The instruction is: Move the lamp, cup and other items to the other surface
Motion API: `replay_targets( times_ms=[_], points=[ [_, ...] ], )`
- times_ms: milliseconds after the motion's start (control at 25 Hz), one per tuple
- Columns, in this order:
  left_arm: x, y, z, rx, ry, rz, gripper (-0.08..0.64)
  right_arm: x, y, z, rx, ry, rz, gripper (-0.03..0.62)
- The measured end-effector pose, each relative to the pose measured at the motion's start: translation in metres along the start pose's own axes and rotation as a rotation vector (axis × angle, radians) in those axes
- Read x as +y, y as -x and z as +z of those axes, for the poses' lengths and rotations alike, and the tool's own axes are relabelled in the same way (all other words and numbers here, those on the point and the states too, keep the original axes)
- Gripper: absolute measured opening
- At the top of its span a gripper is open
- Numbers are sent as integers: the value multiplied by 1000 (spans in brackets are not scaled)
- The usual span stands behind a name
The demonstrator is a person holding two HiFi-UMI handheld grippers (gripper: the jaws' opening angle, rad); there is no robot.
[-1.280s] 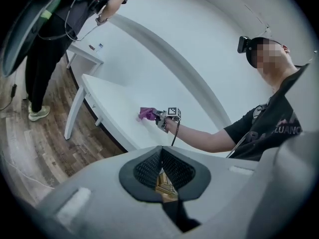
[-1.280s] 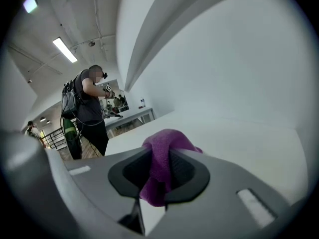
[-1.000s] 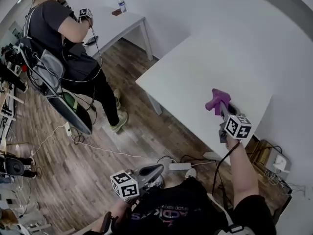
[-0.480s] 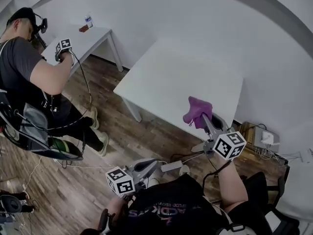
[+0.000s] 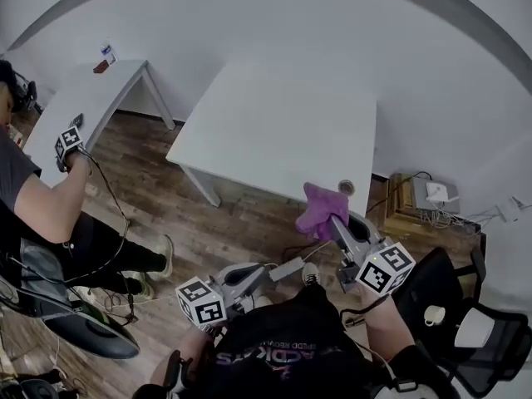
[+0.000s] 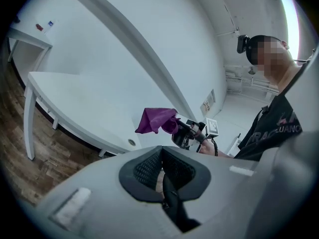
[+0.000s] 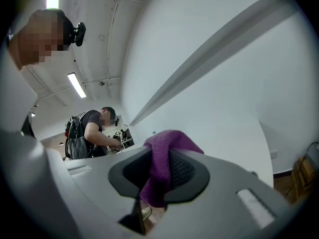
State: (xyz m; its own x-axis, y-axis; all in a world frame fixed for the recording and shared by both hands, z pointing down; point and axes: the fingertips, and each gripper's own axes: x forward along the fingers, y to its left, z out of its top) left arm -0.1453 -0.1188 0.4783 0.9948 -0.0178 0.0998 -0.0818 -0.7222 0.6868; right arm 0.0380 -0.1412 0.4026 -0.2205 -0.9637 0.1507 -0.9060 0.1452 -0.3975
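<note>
Right gripper (image 5: pixel 334 219) drawn back off table (image 5: pixel 274 123), clamping purple cloth (image 5: pixel 320 204)

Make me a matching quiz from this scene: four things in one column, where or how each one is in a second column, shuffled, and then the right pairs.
Things
1. purple cloth
2. left hand-held gripper
3. power strip
4. small round object

Place or state
A. lying on the wooden floor
B. on the big white table, near its edge
C. jaws together, nothing between them
D. clamped in the right hand-held gripper

Pairs: 1-D, 2-C, 3-A, 4-B
</note>
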Motion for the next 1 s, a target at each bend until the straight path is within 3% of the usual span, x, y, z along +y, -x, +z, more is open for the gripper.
replay_targets(
  times_ms=[480, 1000],
  points=[
    [-40, -24, -43, 192, -14, -187, 0, 52, 85, -30, -49, -39, -92, 71],
    [-122, -102, -92, 331, -68, -367, 0, 30, 222, -24, -182, -39, -275, 71]
  ],
)
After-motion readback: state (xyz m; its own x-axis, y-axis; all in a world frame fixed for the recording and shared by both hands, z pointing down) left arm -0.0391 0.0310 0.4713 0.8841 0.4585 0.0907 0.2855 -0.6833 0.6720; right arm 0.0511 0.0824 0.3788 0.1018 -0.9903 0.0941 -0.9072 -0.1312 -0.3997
